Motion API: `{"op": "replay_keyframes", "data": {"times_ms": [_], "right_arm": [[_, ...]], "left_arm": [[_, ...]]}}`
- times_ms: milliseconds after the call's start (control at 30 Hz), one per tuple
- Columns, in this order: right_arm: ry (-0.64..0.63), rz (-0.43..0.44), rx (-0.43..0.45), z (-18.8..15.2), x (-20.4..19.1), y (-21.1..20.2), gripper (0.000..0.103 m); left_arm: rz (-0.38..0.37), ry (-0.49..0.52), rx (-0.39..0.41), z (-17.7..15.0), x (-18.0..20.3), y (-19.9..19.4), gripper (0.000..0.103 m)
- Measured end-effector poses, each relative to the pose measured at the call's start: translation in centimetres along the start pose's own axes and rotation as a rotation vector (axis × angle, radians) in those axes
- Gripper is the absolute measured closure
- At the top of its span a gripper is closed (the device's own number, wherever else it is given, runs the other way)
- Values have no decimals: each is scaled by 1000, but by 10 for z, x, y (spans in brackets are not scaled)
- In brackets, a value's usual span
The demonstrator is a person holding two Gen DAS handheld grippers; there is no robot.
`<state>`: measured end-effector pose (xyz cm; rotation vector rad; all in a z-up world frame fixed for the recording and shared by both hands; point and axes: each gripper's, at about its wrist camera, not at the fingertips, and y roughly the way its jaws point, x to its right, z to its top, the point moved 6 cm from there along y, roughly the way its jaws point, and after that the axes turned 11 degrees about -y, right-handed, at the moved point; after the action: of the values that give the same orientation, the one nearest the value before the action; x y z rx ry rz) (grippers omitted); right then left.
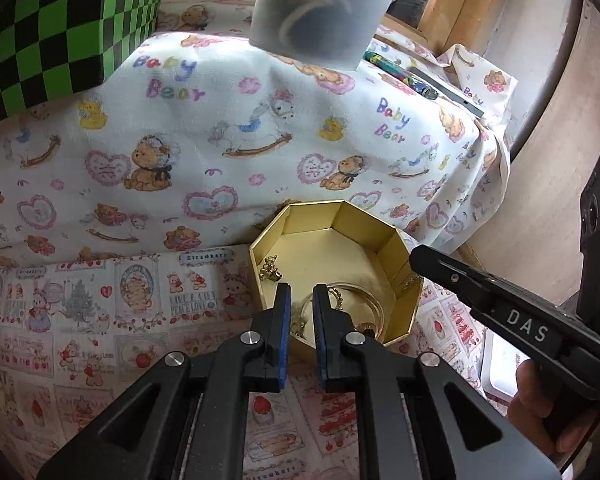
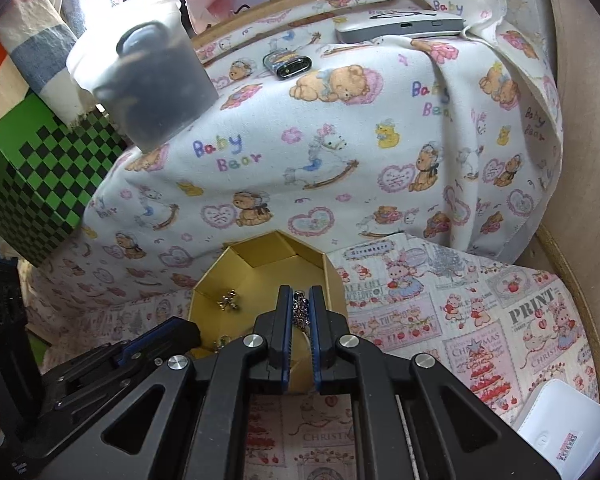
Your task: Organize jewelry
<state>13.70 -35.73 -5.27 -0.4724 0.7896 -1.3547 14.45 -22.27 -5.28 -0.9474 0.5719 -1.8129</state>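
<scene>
Two grippers hover over a gold octagonal jewelry box [image 1: 396,252] on printed cloth.
Right gripper [image 2: 301,300] pinches a beaded chain [image 2: 301,312] above the box; left gripper [image 1: 302,300], nearly closed, holds nothing. The dangling chain may snag the gold bangle [image 1: 364,296] or the rim.

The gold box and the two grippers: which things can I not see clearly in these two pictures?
- Gold box, left wrist view: its near floor and the bangles are partly covered by the left gripper.
- Right wrist view: the right gripper is shut on a beaded piece; its lower part is hidden between the fingers.
- Small gold charm: too small to tell its shape.
- Frosted cup: blurred, contents unclear.
</scene>
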Motion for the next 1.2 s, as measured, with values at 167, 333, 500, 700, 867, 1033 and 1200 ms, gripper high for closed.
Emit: {"op": "replay_keyframes", "data": {"times_ms": [167,333,500,700,867,1033,1200], "right_arm": [[-10,-15,15,2,-2,-4,94],[-40,-27,39,6,-9,-15,94],[-59,-46,101,9,-19,-31,72],[-129,-116,168,14,-37,-48,68],[-186,-124,229,16,-59,-60,44],[-227,-119,273,6,-73,-66,27],[-282,-133,299,-12,-84,-59,19]], "left_arm": [[15,16,38,2,-3,-8,93],[77,64,130,6,-13,-37,89],[130,145,262,5,-22,-77,70],[148,182,409,-4,-31,-123,52],[162,134,469,-8,-50,-152,30],[181,148,521,-18,-66,-169,8],[170,75,536,-23,-92,-163,0]]}}
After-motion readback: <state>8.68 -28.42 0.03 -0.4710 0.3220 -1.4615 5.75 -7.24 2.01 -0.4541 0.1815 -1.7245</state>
